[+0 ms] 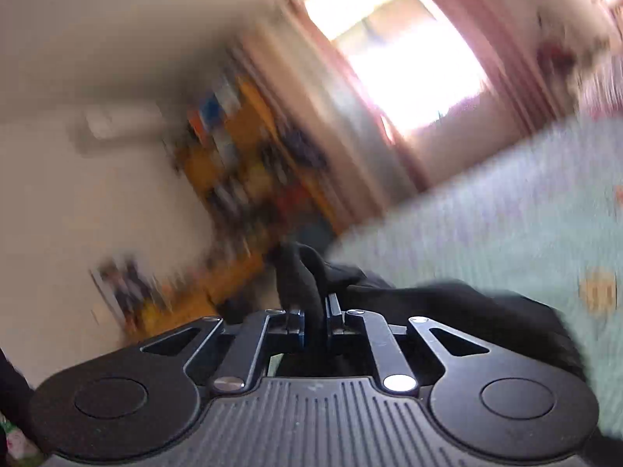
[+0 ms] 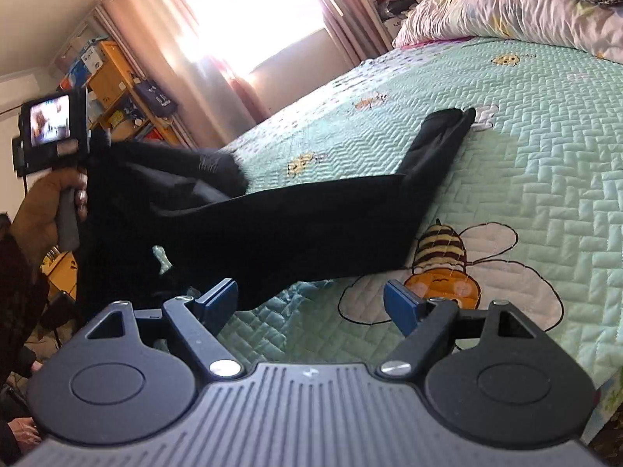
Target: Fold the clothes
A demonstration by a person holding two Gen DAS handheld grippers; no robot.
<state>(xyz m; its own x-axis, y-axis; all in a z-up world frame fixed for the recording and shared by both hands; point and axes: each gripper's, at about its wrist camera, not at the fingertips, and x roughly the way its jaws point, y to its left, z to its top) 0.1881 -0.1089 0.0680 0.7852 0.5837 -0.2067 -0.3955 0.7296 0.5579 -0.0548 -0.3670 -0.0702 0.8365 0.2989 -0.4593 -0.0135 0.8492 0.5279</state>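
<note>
Black trousers (image 2: 303,225) lie partly on the quilted bed (image 2: 525,148).

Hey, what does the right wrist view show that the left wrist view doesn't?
Only the right wrist view shows the open right gripper, the hand holding the other tool, the pillow and the bee print. Only the left wrist view shows the left gripper shut on a bunch of the black garment, and a wall unit. Both show the garment, green bedspread and window.
</note>
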